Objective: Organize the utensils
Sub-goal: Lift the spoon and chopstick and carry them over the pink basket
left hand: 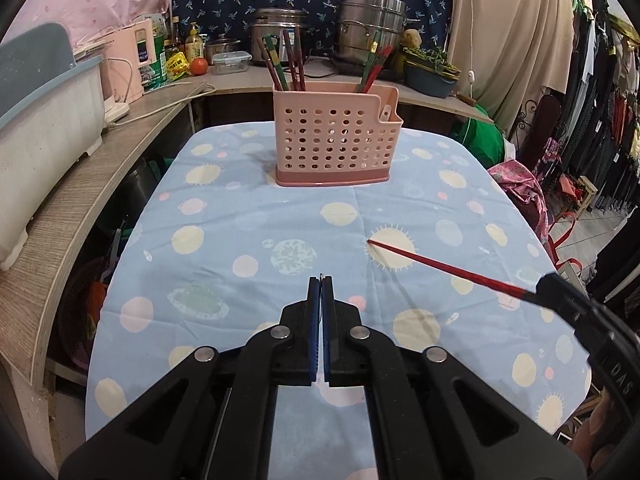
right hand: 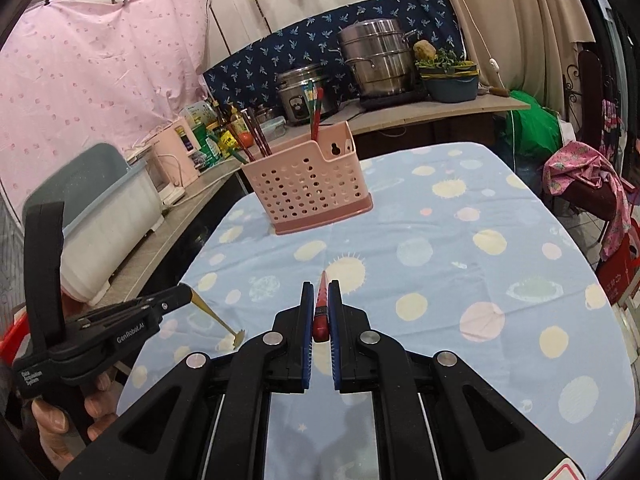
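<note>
A pink perforated utensil holder (left hand: 336,144) stands at the far middle of the table, also in the right wrist view (right hand: 308,188). Several red and green chopsticks (left hand: 280,64) stand in it. My left gripper (left hand: 320,280) is shut on a thin gold fork, seen edge-on in its own view; the right wrist view shows the fork (right hand: 216,314) sticking out from the left gripper (right hand: 186,294). My right gripper (right hand: 321,286) is shut on a red chopstick (right hand: 322,304); in the left wrist view that chopstick (left hand: 444,266) points left above the cloth from the right gripper (left hand: 548,286).
A blue cloth with planets (left hand: 248,240) covers the table. A wooden counter (left hand: 68,216) curves along the left with a white dish rack (left hand: 44,128). Steel pots (left hand: 370,26) and bottles stand at the back. Clothes hang at the right (left hand: 600,120).
</note>
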`<state>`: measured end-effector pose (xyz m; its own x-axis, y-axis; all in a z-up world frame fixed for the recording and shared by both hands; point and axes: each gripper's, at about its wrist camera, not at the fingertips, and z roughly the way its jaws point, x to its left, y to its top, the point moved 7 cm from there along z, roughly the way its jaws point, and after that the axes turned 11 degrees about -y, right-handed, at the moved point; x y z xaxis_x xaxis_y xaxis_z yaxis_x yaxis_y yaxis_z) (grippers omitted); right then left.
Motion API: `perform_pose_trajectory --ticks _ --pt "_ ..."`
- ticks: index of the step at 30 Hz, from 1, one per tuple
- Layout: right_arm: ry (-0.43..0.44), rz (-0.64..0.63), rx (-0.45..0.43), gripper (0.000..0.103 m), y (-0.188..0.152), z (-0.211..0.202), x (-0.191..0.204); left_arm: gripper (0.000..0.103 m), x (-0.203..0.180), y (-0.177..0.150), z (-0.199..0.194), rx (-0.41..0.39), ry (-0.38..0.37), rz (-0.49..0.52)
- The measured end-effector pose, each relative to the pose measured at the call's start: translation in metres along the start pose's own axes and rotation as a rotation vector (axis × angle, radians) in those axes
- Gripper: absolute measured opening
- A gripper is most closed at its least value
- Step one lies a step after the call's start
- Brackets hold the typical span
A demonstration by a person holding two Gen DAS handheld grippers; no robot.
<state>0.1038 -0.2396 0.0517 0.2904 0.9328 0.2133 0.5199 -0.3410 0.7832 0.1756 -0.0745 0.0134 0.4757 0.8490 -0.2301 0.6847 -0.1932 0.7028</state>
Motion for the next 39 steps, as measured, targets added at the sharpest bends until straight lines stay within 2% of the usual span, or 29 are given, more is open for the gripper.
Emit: perform_pose_trajectory --ticks 8,18,29,36,39 --pt "0.022 -0.01 -0.086 0.007 0.051 -0.001 0.01 0.001 -0.003 0.025 -0.006 -0.019 -0.015 0.01" --pt "0.047 -0.035 -0.154 0.007 0.111 0.011 0.026 0.001 -0.015 0.076 -0.011 -0.055 -0.057 0.047" --pt "0.083 0.001 -0.259 0.007 0.209 0.026 0.039 0.001 -0.023 0.167 -0.01 -0.112 -0.115 0.065" --pt "0.083 0.036 -0.32 0.007 0.275 0.049 0.05 0.001 -0.02 0.228 -0.001 -0.158 -0.112 0.072" --pt "0.074 0.033 -0.34 0.007 0.297 0.058 0.056 0.001 -0.019 0.245 0.008 -0.169 -0.099 0.075"
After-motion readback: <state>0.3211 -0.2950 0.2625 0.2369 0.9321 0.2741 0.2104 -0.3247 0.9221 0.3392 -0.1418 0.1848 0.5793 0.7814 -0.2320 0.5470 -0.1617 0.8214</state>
